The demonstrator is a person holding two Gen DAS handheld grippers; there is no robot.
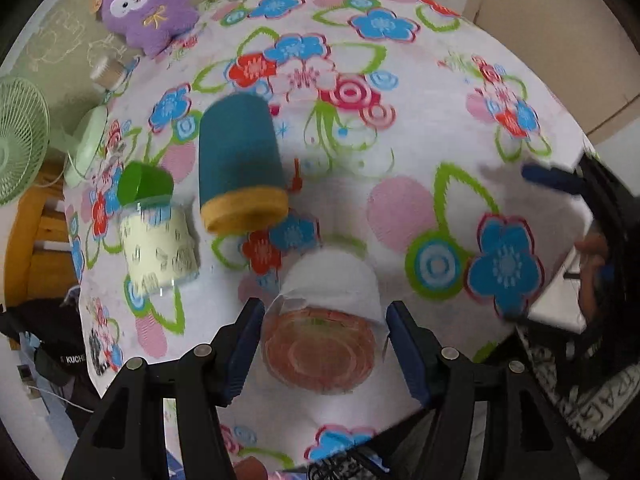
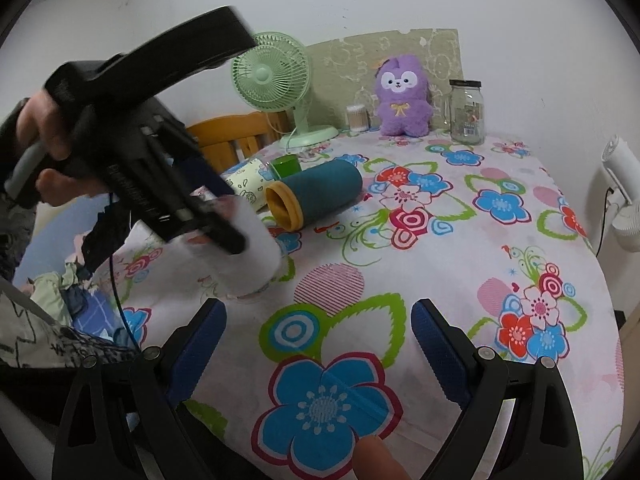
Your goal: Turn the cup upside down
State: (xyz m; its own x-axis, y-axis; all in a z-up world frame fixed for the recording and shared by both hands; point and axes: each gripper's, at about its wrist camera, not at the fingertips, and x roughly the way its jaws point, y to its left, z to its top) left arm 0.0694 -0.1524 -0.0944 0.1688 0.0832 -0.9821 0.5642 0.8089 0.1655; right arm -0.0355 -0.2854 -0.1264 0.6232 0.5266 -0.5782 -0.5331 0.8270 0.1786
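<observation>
1. White-wrapped clear cup (image 1: 324,332): held between the blue pads (image 1: 404,344) of the left gripper (image 1: 322,346), clamped on its sides, above the floral tablecloth (image 1: 400,140).
2. Legible writing: "KUCHE" on dark fabric at 8 o'clock in the left wrist view. Jar label unreadable.
3. Count: one teal tumbler (image 2: 316,194) lying down, one green-capped bottle (image 2: 256,180) lying down, one glass jar (image 2: 467,112), one purple plush (image 2: 403,98), one green fan (image 2: 272,76).
4. Right gripper (image 2: 318,334): fingers spread, nothing between them; cup at 10 o'clock.
</observation>
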